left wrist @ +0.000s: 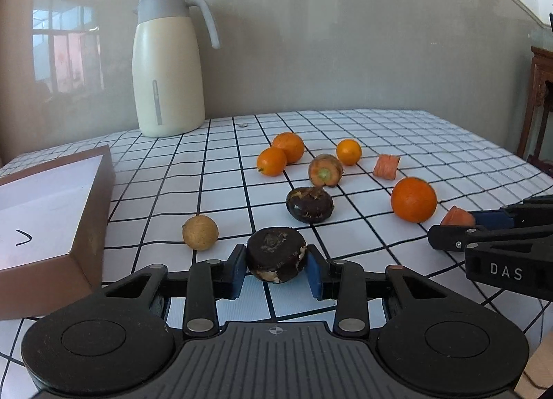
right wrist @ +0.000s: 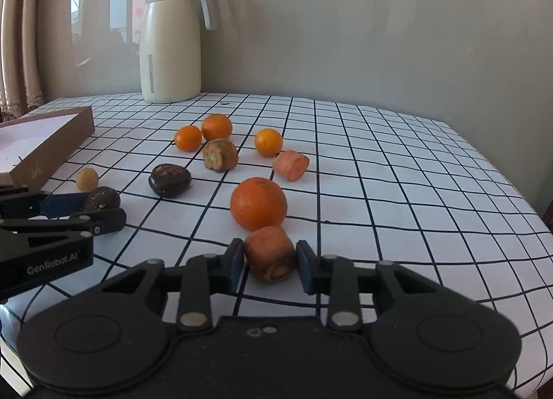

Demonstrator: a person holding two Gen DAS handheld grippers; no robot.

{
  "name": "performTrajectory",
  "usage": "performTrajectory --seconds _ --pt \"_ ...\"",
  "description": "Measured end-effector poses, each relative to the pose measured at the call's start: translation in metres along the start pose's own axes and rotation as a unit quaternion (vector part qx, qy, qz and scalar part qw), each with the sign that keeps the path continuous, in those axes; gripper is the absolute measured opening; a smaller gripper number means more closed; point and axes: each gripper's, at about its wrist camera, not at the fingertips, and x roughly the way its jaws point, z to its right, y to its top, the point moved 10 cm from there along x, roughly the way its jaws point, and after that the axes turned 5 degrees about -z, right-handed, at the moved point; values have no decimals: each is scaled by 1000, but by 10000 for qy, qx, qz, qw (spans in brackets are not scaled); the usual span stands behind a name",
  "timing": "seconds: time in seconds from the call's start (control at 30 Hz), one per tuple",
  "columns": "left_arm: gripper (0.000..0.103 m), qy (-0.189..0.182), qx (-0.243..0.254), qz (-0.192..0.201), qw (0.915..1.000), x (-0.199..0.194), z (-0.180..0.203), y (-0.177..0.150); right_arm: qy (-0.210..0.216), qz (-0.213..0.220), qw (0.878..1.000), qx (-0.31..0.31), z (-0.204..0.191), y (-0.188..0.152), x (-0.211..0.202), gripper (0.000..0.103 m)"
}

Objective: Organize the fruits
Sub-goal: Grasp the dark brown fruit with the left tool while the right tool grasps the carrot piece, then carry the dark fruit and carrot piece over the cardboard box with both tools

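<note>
Two handheld grippers close on produce at the near edge of a table (left wrist: 397,129) covered in a black-grid white cloth. The left gripper (left wrist: 276,266) is clenched on a dark water chestnut (left wrist: 276,255), its blue pads (left wrist: 237,269) pressing both sides. The right gripper (right wrist: 270,262) grasps a carrot chunk (right wrist: 271,254) the same way, just in front of a large orange (right wrist: 258,203).

Toward the table's middle lie a second water chestnut (left wrist: 310,205), a carrot top (left wrist: 325,170) and another carrot piece (left wrist: 387,166). Three small oranges sit behind them: two touching (left wrist: 288,146) (left wrist: 272,161), one apart (left wrist: 349,152). A tan longan (left wrist: 200,232) rests just left of the left gripper.

At the left edge stands an open brown box (left wrist: 93,212) with a white inside, nothing from the table visible in it. A cream jug (left wrist: 168,67) with a grey lid stands at the far edge, against the wall.
</note>
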Motion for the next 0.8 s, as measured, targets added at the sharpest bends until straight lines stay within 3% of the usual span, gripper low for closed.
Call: performTrajectory --seconds 0.47,0.8 --pt "36 209 2 483 9986 -54 -28 15 154 376 9991 -102 -25 16 -27 24" --pt "36 654 -224 786 9945 -96 -83 26 629 810 9941 -343 -80 44 -54 24"
